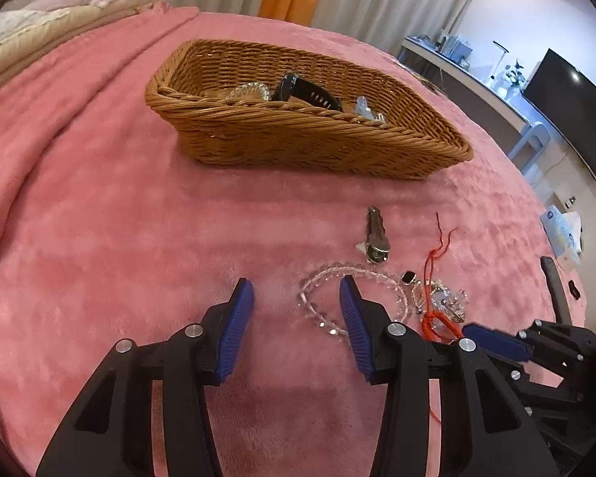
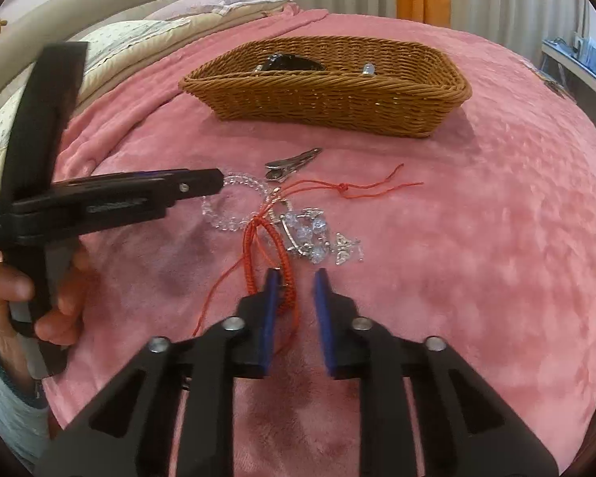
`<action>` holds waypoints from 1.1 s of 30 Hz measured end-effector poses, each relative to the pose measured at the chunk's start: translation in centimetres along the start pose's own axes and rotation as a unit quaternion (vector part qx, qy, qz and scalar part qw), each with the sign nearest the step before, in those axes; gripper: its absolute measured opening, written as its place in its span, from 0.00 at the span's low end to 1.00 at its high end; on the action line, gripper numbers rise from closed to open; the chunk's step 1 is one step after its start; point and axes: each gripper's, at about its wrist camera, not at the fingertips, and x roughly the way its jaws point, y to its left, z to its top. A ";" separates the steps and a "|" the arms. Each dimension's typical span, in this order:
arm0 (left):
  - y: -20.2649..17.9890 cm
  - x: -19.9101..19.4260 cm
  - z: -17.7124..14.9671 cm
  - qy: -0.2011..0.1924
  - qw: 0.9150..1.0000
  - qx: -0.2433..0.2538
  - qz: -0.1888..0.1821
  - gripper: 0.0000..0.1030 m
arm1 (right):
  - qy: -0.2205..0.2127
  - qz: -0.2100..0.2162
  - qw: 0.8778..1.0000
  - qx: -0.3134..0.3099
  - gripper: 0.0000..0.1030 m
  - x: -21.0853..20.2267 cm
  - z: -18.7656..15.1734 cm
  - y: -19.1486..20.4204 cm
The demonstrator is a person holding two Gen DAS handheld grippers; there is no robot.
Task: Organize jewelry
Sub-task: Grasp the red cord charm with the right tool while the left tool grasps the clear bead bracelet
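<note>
A wicker basket [image 1: 298, 139] [image 2: 329, 91] stands on the pink blanket and holds a black watch [image 1: 302, 91], a clear bracelet and a small clear piece. In front of it lie a clear bead bracelet [image 1: 329, 274] [image 2: 234, 198], a metal hair clip [image 1: 377, 234] [image 2: 294, 163], a red cord bracelet [image 2: 274, 254] [image 1: 437, 318] and crystal and silver pieces [image 2: 314, 238]. My left gripper [image 1: 296, 290] is open, its right finger over the bead bracelet. My right gripper [image 2: 296, 278] is open, its left finger over the red cord's loop.
The pink blanket [image 1: 119, 238] covers a bed, with pillows and folded quilts at the far left [image 2: 119, 51]. A desk with a dark monitor [image 1: 572, 115] stands to the right beyond the bed. Orange and white curtains hang behind.
</note>
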 end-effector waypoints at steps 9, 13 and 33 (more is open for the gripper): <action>-1.5 0.4 -0.4 -0.002 0.999 0.035 0.017 0.08 | -0.037 -0.012 0.999 -0.010 0.04 -1.9 0.2 0.6; -1.4 0.4 -0.4 -0.002 1.000 0.026 0.010 0.07 | -0.055 -0.023 0.998 0.016 0.04 -3.2 0.8 -1.0; -0.4 -3.8 -3.8 0.011 1.000 0.018 -0.022 0.08 | -0.008 -0.026 0.994 0.110 0.36 -4.0 -2.9 -5.7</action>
